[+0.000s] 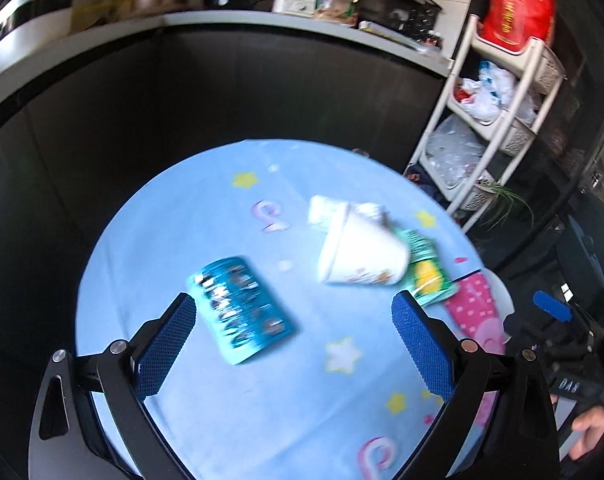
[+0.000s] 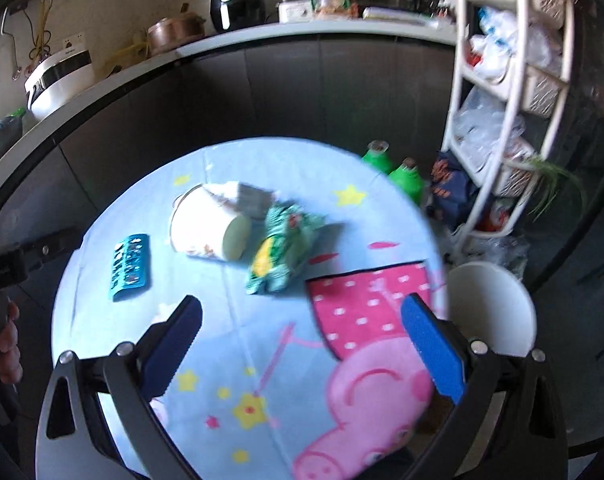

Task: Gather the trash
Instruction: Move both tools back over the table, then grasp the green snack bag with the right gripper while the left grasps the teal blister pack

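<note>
A round table with a light blue cartoon cloth [image 1: 230, 380] [image 2: 206, 152] holds the trash. A teal blister pack [image 1: 240, 310] [image 2: 130, 266] lies flat. A white paper cup [image 1: 361, 250] [image 2: 206, 230] lies on its side, with a crumpled white paper [image 1: 321, 208] [image 2: 246, 196] behind it and a green snack wrapper [image 1: 425, 276] [image 2: 284, 248] beside it. My left gripper [image 1: 294, 322] is open above the cloth, the blister pack by its left finger. My right gripper [image 2: 302, 328] is open and empty over the pink pig print.
A white bin [image 2: 491, 308] stands at the table's right edge. Two green bottles [image 2: 405, 178] and a white shelf rack [image 1: 497, 120] [image 2: 501, 100] with bags stand beyond. A dark counter [image 1: 222, 20] with appliances runs behind.
</note>
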Demonstrator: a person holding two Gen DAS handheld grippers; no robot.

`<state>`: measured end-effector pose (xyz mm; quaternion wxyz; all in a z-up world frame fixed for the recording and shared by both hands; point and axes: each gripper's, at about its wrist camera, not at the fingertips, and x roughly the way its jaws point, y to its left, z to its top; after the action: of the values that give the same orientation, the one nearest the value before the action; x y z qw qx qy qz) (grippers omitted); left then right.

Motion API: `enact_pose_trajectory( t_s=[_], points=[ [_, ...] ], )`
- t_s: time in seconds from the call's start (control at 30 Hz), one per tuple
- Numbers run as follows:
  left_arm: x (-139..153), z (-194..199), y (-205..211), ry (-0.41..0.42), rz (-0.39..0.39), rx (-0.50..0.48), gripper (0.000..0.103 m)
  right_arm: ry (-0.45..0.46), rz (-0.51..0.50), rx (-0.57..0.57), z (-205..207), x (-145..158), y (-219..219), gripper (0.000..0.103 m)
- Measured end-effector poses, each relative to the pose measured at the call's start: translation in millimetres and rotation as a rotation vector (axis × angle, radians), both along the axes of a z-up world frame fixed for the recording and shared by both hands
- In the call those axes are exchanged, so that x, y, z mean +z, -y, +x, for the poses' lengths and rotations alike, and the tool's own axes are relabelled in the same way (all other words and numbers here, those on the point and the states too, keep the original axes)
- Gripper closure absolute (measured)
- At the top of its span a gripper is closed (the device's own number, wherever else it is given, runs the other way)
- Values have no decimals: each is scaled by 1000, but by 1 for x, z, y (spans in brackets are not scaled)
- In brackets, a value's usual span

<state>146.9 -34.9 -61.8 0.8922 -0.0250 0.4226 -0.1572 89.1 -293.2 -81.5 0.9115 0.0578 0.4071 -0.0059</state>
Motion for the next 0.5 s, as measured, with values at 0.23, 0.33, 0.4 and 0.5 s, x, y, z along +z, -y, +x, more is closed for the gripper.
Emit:
enact_pose_trajectory(
  t_s=[0.23, 0.33, 0.4, 0.5],
  points=[
    [-25, -1, -30, -44, 12, -22, 8, -42, 35, 25, 33, -17, -14, 3],
    [-34, 4, -34, -74, 0, -25, 9, -92, 34, 33, 51, -29, -19, 3],
    [-40, 9, -36, -96, -12, -22, 10, -125, 60, 45, 63, -38, -22, 3],
    [-47, 16, -37, -124, -31, -34, 16, -141, 28, 37, 76, -49, -27, 5]
  ],
)
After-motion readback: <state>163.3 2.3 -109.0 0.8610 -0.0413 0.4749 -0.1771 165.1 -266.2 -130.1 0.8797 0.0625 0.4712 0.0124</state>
